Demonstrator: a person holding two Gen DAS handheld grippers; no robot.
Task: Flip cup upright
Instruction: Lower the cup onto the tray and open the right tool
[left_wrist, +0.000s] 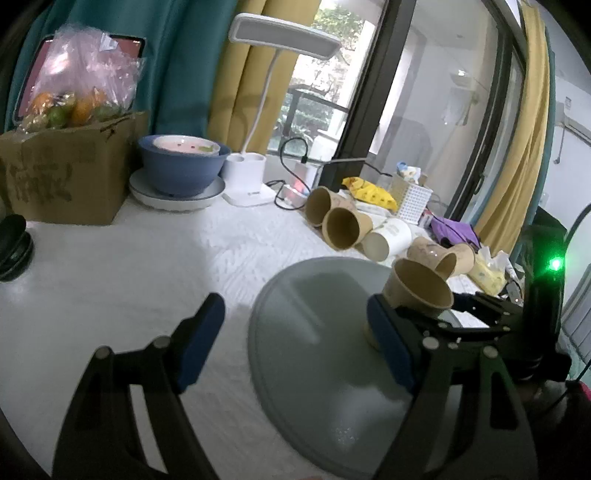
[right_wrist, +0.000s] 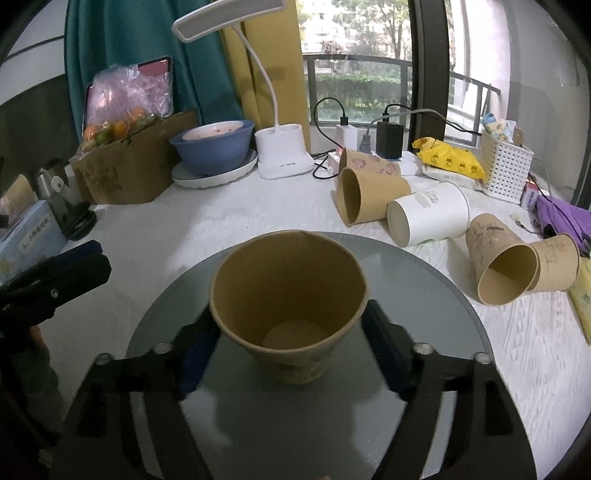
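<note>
A brown paper cup (right_wrist: 288, 306) stands mouth-up on the round grey plate (right_wrist: 424, 280). My right gripper (right_wrist: 288, 354) has its blue-padded jaws on both sides of the cup's lower wall, touching it. In the left wrist view the same cup (left_wrist: 417, 288) leans slightly on the plate (left_wrist: 314, 332), with the right gripper's black frame behind it. My left gripper (left_wrist: 295, 339) is open and empty, hovering over the plate's left edge; it shows at the left in the right wrist view (right_wrist: 62, 273).
Several paper cups lie on their sides on the white tablecloth right of the plate: brown ones (right_wrist: 369, 195) (right_wrist: 506, 266) and a white one (right_wrist: 428, 214). A cardboard box of fruit (right_wrist: 133, 162), blue bowl (right_wrist: 214, 144), desk lamp (right_wrist: 280, 155) and white basket (right_wrist: 506, 170) stand behind.
</note>
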